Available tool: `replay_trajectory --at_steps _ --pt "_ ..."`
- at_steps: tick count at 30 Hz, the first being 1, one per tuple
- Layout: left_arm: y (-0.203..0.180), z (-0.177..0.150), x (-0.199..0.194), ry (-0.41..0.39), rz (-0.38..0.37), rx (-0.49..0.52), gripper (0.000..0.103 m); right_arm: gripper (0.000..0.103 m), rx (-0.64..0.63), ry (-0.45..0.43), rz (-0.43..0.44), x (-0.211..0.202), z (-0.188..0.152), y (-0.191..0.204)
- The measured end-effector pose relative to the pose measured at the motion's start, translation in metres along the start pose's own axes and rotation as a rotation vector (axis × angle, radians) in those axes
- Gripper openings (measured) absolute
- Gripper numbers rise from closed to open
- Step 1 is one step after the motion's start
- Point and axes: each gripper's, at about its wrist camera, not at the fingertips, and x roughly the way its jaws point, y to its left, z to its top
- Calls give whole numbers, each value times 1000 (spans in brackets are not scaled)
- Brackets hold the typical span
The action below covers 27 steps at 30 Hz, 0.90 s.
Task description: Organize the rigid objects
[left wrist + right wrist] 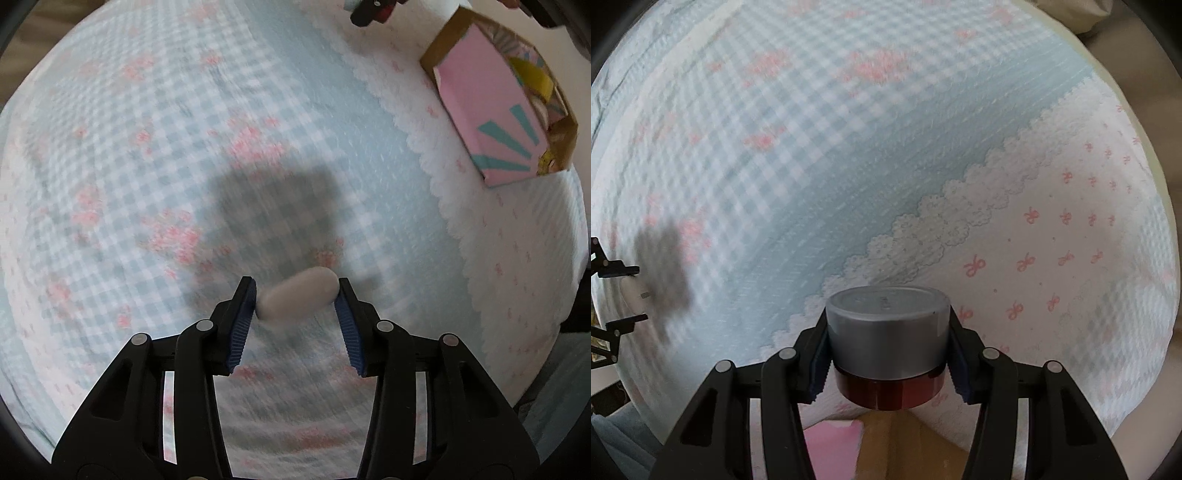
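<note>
While a grey-lidded jar (888, 332) is clamped in the right gripper (888, 365) above the pink box (831, 446) (presumably for dropping in), a white oval object (297, 297) is pinched endwise by the left gripper (297, 314), clear of the checked cloth (147, 147).
</note>
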Motion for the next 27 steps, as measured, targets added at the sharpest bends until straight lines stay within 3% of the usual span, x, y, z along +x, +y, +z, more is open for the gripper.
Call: replay_trajectory --at_steps 3,11,17,18,19,20,22,27 --pt "1 2 -17 -12 -3 -12 21 50 22 -31 4 -20 -2 6" --pt "5 2 -33 -35 -42 -54 19 50 94 -99 27 -64 -21 23" --pt "6 -15 -36 -40 -29 -112 21 50 139 -134 52 -83 -56 4" --pt "8 -18 -35 -25 -22 -112 35 50 142 -138 50 -83 -57 6" --pt "8 -21 -31 -16 -8 -112 75 50 144 -143 49 -81 -59 6" --pt "7 -24 -29 -17 7 -112 98 50 149 -147 50 -83 -63 7" --pt "10 -29 -33 -49 -10 -115 102 50 160 -153 53 -86 -69 10" --pt "16 -35 -20 -20 52 -121 102 50 181 -168 58 -93 -82 16"
